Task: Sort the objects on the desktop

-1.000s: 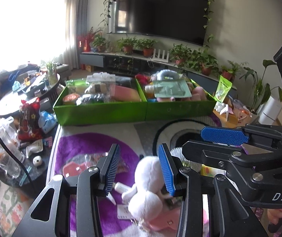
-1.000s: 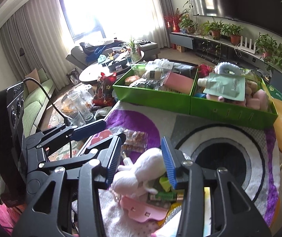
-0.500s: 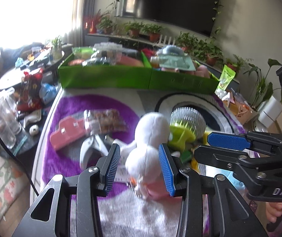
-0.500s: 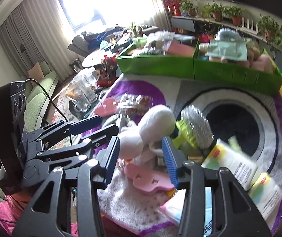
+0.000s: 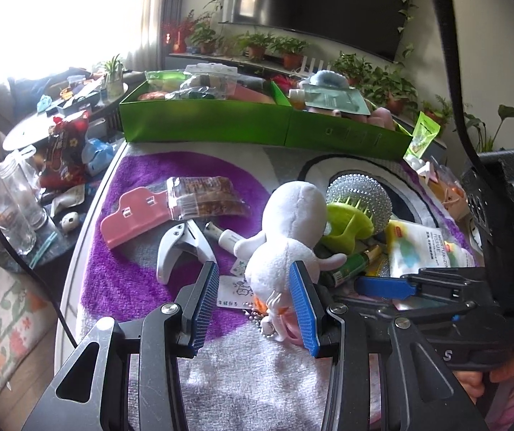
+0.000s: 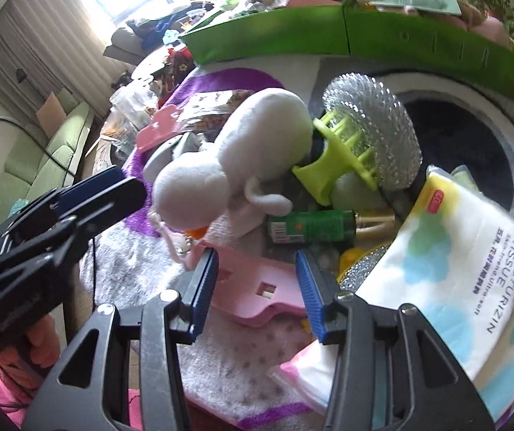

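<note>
A white plush toy (image 5: pixel 289 222) stands in the pile on the purple and white mat. My left gripper (image 5: pixel 255 301) is open, with the toy's lower body between its blue pads. The right pad touches the toy and the left pad stands clear of it. In the right wrist view the toy (image 6: pixel 242 143) leans over a lime green comb (image 6: pixel 339 158) and a steel scourer (image 6: pixel 372 125). My right gripper (image 6: pixel 257 291) is open, low over a pink clip (image 6: pixel 253 287) that lies between its fingers. A green bottle (image 6: pixel 311 226) lies just beyond.
Two green boxes (image 5: pixel 203 122) full of items line the mat's far edge. A second pink clip (image 5: pixel 131 219), a snack packet (image 5: pixel 203 197) and a white clipper tool (image 5: pixel 178 248) lie to the left. Tissue packets (image 6: pixel 454 269) lie on the right. A low table with jars (image 5: pixel 9 201) stands beyond the left edge.
Both grippers have sunk toward the pile. The left one now straddles the plush toy's lower body. The right one has dropped from the toy to the pink clip in front of it.
</note>
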A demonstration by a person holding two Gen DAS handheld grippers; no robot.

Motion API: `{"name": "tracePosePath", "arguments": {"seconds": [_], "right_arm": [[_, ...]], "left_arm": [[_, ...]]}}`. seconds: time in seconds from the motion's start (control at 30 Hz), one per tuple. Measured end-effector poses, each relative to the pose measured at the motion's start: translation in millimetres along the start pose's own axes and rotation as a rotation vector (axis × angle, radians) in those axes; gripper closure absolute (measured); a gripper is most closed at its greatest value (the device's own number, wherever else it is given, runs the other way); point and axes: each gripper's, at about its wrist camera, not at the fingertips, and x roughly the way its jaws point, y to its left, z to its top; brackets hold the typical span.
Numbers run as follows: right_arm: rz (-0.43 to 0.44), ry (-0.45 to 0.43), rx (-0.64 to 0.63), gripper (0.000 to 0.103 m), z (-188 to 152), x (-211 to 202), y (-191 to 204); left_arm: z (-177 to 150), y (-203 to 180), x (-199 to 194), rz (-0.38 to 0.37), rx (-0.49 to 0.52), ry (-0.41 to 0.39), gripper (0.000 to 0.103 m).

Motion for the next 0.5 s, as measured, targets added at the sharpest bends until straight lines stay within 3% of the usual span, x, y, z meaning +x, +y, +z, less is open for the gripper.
{"name": "tracePosePath", "arguments": {"seconds": [0.3, 0.5], "right_arm": [[0.012, 0.024, -0.011, 0.048, 1, 4, 8], [0.049, 0.042, -0.039, 0.049, -9, 2, 18]], "left_arm": [[-9, -1, 6, -0.016, 0.0, 0.023, 0.062], [-22, 10, 7, -0.008, -0.029, 0.042, 0.062]]}}
